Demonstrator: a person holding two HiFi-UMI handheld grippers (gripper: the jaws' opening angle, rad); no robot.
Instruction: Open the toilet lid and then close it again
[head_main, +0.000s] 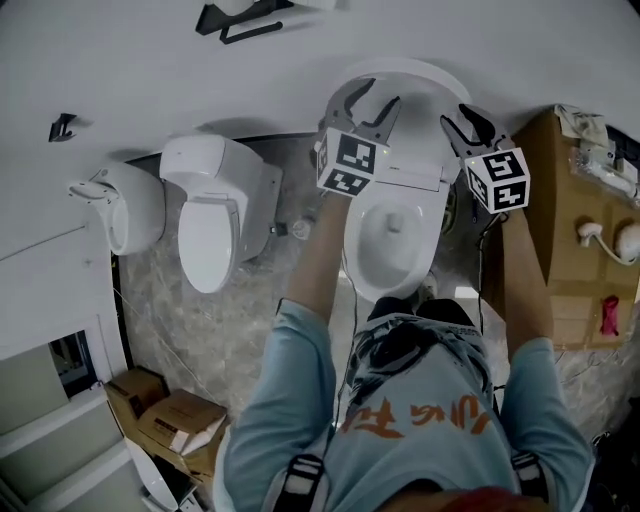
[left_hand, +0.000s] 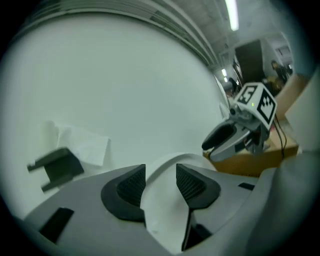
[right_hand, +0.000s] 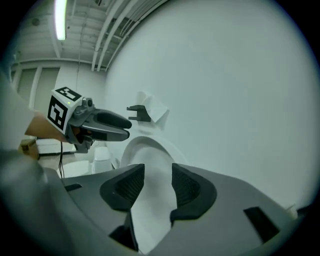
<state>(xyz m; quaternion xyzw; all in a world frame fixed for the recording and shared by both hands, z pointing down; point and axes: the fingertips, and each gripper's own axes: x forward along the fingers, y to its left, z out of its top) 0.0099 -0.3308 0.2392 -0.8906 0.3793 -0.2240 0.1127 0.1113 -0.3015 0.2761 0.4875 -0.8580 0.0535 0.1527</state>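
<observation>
The toilet lid (head_main: 415, 78) stands raised at the wall. The left tongs (left_hand: 160, 182) and right tongs (right_hand: 152, 185) are apart, with the lid rim visible through each gap. Only the head view shows the uncovered bowl (head_main: 392, 240).

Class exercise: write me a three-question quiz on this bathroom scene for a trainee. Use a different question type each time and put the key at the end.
1. True or false: the toilet lid stands raised, leaving the bowl uncovered.
2. Multiple choice: what shows between the jaws of the left gripper in its own view?
A) the white edge of the toilet lid
B) a cleaning brush
C) a roll of paper
3. Short answer: is the cardboard box at the left or the right of the head view?

Key: 1 true; 2 A; 3 right.
</observation>
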